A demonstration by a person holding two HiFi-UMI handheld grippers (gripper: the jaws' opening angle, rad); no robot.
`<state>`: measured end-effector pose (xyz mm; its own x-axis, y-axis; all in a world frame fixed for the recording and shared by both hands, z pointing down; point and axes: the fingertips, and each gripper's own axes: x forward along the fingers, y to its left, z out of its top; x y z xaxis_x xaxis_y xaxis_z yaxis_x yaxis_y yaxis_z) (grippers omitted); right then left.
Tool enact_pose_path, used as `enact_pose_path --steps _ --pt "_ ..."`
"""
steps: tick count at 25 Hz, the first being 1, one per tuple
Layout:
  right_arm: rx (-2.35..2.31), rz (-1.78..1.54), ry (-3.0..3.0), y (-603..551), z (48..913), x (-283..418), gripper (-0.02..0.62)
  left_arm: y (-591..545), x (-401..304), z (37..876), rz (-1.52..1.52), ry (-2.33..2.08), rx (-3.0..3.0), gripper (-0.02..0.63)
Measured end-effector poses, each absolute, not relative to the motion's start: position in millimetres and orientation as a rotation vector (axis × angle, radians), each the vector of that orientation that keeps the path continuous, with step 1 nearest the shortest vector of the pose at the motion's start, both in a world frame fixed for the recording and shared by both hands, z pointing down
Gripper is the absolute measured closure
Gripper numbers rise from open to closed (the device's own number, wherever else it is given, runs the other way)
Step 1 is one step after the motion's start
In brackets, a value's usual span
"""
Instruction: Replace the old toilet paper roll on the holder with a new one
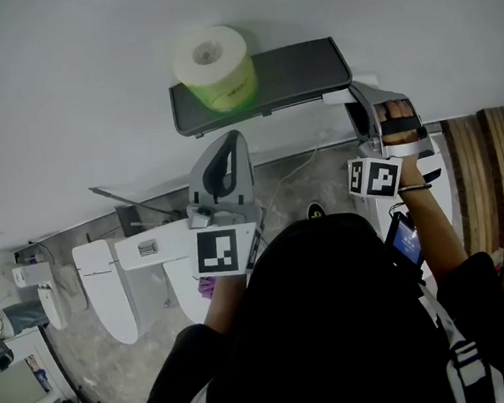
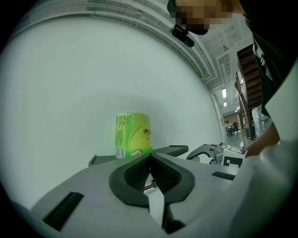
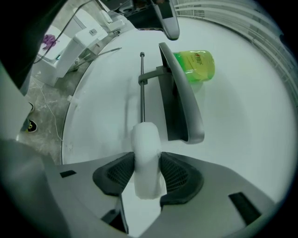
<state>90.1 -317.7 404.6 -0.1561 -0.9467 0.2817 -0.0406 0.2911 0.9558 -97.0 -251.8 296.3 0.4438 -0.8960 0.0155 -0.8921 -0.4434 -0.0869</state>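
Small white old roll (image 3: 145,139) is clamped between the jaws of the right gripper (image 3: 147,160) at the near end of the bare metal rod (image 3: 142,93) beneath the wall-mounted dark grey holder (image 1: 293,73), atop which the green-wrapped new roll (image 1: 212,67) stands upright.

Fig. 1. I see a white toilet (image 1: 105,286) on the grey stone floor (image 1: 91,371) by the pale wall (image 1: 65,99). A thin cable (image 1: 295,171) crosses the floor, with wooden planks (image 1: 484,174) at right.
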Motion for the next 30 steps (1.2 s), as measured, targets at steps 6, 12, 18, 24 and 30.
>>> enact_pose_path --steps 6,12,18,24,30 --pt "1.01 -1.026 -1.412 -318 396 130 0.409 -253 -93 300 -0.115 1.605 -2.638 0.584" --pt "1.058 -1.093 -1.321 -324 356 159 0.409 -253 -84 297 -0.071 1.562 -2.648 0.584" --pt "1.122 -1.244 -1.352 -325 288 140 0.408 -252 -82 299 -0.068 1.564 -2.657 0.584" --pt "1.195 -1.35 -1.588 -317 219 91 0.408 -250 -88 298 -0.073 1.586 -2.634 0.584" --pt "1.295 -1.261 -2.098 -314 156 48 0.409 -246 -97 299 -0.091 1.627 -2.617 0.584"
